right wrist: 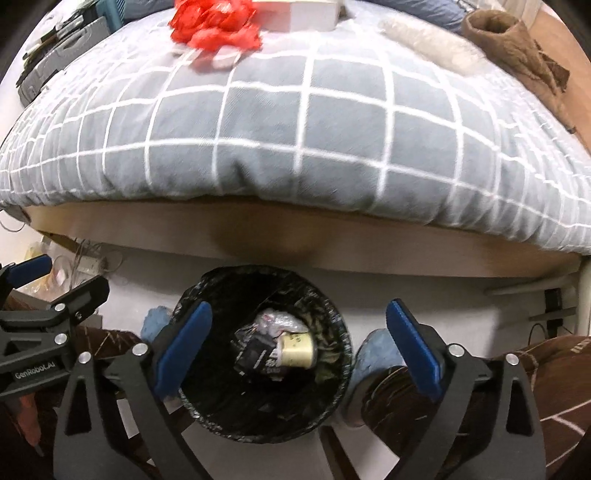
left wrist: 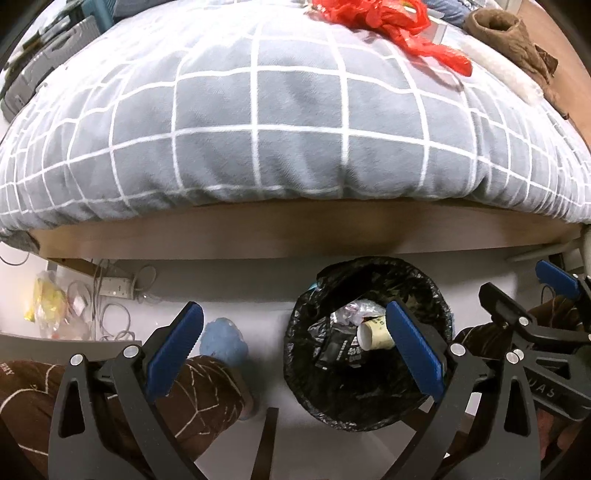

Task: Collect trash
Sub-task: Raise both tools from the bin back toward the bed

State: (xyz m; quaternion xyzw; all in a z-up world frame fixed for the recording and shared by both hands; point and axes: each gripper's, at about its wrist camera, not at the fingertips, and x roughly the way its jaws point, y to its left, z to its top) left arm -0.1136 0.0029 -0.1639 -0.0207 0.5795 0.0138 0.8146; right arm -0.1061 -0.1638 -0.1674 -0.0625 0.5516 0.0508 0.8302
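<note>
Right wrist view: right gripper [right wrist: 297, 341] hangs over the bin [right wrist: 207, 406], jaws apart, empty; a cup [right wrist: 297, 350] lies inside. Left gripper [left wrist: 293, 341] also gapes empty. Next, likely fetch the red bag [right wrist: 218, 26] from the bed [right wrist: 295, 147].

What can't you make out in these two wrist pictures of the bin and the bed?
- Black-lined round trash bin: lower contents hidden by a cream paper cup and wrappers.
- Red crumpled plastic bag: cut off by the top edge, right wrist view.
- Cup's print: too small, both views.
</note>
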